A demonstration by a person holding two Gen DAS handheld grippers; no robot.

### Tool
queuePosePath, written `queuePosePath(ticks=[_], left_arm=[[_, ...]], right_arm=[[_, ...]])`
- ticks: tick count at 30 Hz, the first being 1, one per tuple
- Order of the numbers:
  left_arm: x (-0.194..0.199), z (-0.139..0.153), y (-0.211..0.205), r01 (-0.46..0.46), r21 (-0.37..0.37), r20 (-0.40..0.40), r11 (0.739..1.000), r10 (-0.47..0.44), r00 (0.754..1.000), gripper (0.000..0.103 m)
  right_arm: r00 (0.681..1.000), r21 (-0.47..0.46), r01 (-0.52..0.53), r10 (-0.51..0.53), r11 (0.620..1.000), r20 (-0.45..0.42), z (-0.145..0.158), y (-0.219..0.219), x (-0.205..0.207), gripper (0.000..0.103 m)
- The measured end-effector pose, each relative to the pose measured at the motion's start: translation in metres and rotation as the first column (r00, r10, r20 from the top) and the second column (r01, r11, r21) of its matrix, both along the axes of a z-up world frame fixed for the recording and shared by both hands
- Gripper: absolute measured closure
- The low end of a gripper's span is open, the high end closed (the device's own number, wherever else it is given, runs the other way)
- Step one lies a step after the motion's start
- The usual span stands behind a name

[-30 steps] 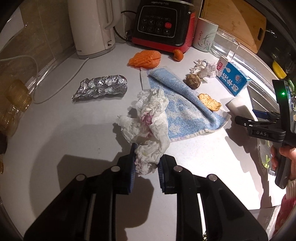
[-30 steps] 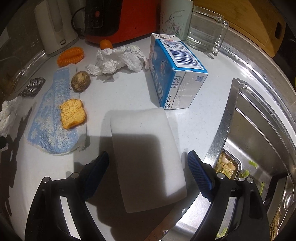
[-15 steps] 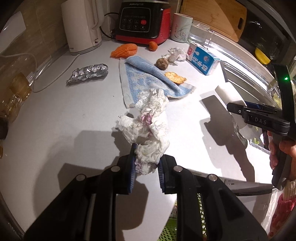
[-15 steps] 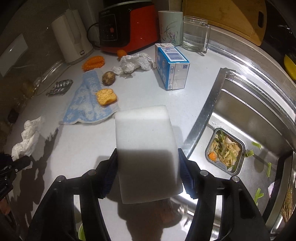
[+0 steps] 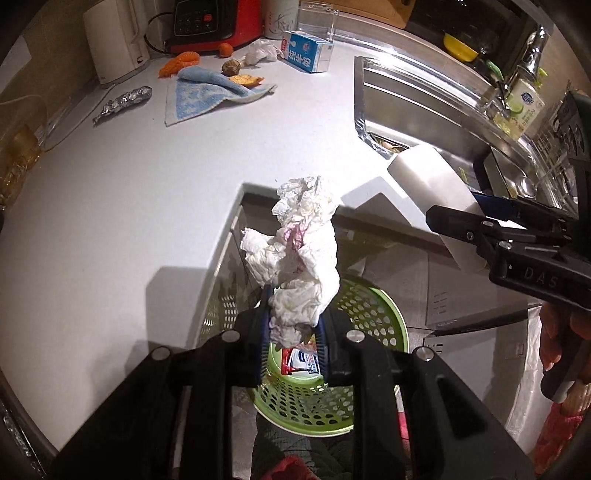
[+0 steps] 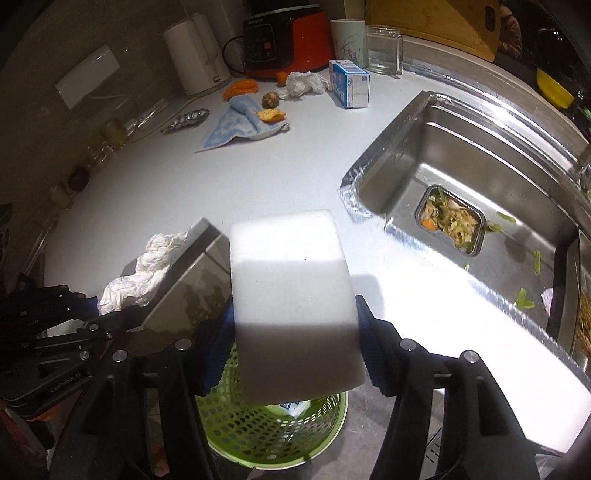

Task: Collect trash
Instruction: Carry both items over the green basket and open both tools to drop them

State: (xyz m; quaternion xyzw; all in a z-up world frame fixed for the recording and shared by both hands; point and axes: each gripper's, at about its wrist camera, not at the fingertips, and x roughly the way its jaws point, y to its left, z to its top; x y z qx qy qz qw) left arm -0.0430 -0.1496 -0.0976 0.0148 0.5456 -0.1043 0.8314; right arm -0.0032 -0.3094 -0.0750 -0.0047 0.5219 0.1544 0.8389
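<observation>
The left tongs (image 5: 291,343) pinch a crumpled white tissue (image 5: 299,258) between their blue pads, low in the middle of the left wrist view; the tissue stands up out of the grip, stained pink near its middle, and hangs off the worktop (image 5: 147,192) edge, above a green perforated basket (image 5: 373,314) on the floor; a red and blue wrapper (image 5: 299,362) lies inside that basket. The right tongs (image 6: 295,343) grip a white foam block (image 6: 291,295) by its two sides, low in the centre of the right wrist view, with the green basket below it; in the left wrist view the same block shows at the right, sticking out past the right tongs' black finger. On the worktop in the upper left of the left wrist view lie a blue towel (image 5: 199,96), a foil wad (image 5: 123,103), orange peel (image 5: 179,62), a second crumpled tissue (image 5: 260,51) and a blue milk carton (image 5: 308,53); behind them stand a white kettle (image 5: 114,40) and a red appliance (image 5: 214,22). The steel sink (image 6: 461,155) fills the right of the right wrist view; a small tray of vegetable scraps (image 6: 450,221) sits in it.
</observation>
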Motion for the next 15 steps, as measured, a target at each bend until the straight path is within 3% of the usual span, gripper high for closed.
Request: queuePosePath(ticks=[15], left_arm=[[-0.072,-0.033,-0.042,-0.006,0.035,-0.056,0.999,0.007,0.998,0.082]], right_arm=[[0.998,-0.003,-0.053,0.053,0.999,-0.035,-0.01,-0.017,-0.075,0.041]])
